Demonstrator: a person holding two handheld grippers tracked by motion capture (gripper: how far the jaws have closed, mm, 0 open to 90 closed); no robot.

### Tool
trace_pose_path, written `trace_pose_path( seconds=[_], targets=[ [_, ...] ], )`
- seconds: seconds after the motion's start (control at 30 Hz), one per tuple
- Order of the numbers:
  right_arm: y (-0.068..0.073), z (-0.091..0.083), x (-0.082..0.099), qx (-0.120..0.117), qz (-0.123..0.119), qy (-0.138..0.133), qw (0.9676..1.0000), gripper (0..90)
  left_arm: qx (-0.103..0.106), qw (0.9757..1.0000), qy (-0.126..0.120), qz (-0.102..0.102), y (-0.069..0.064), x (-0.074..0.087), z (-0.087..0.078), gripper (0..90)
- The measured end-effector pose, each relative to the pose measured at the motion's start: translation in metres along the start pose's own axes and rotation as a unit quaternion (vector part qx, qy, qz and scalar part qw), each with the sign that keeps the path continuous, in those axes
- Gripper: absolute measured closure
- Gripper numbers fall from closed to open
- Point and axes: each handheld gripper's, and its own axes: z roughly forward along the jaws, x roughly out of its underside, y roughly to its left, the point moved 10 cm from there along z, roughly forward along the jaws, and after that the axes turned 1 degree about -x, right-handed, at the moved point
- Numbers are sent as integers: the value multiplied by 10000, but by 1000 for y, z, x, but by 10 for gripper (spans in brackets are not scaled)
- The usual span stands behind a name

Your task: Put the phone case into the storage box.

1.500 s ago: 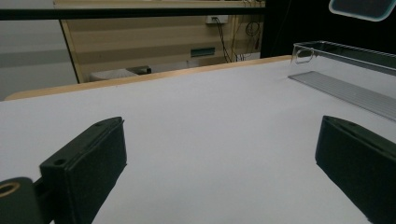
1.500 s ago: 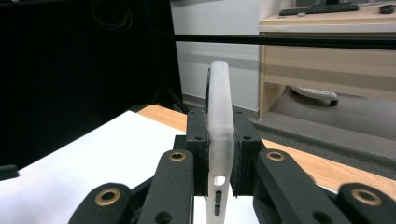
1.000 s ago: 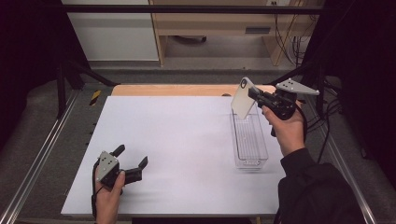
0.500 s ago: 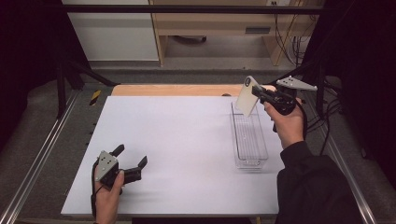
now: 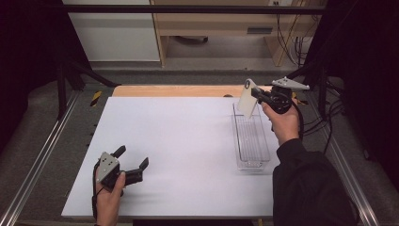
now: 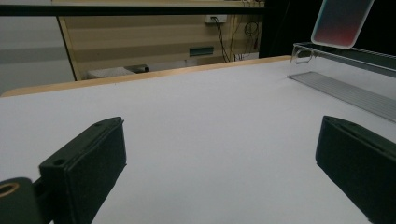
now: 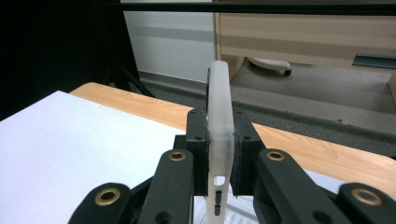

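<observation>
Right gripper (image 5: pixel 254 94) with its jaws clamped on both faces of a translucent white phone case (image 5: pixel 246 99), which stands on edge between the fingers (image 7: pixel 198 140) and hangs above the far end of a clear plastic tray (image 5: pixel 251 141). Left gripper (image 5: pixel 132 162), jaws spread wide with nothing between them, resting low on the white table sheet (image 5: pixel 188 141), well apart from the case and tray.

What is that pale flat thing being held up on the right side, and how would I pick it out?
Start at the big white table and look to its right edge, where a long clear plastic tray lies. Just above the tray's far end, the right tool clamps a translucent whitish phone case, held on edge. It is the one frosted, rounded slab with a camera cutout, raised off the table.
</observation>
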Motion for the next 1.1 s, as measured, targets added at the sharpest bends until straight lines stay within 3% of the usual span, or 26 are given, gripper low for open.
trace_pose_path(
  seconds=[0.4,1.1],
  targets=[
    [-3,8,5,76,-13,79,9999,808,9,10000,3,0,-1,0,1,14],
    [-7,32,31,82,41,380,9992,808,52,10000,25,1,-1,1,1,14]
  ],
)
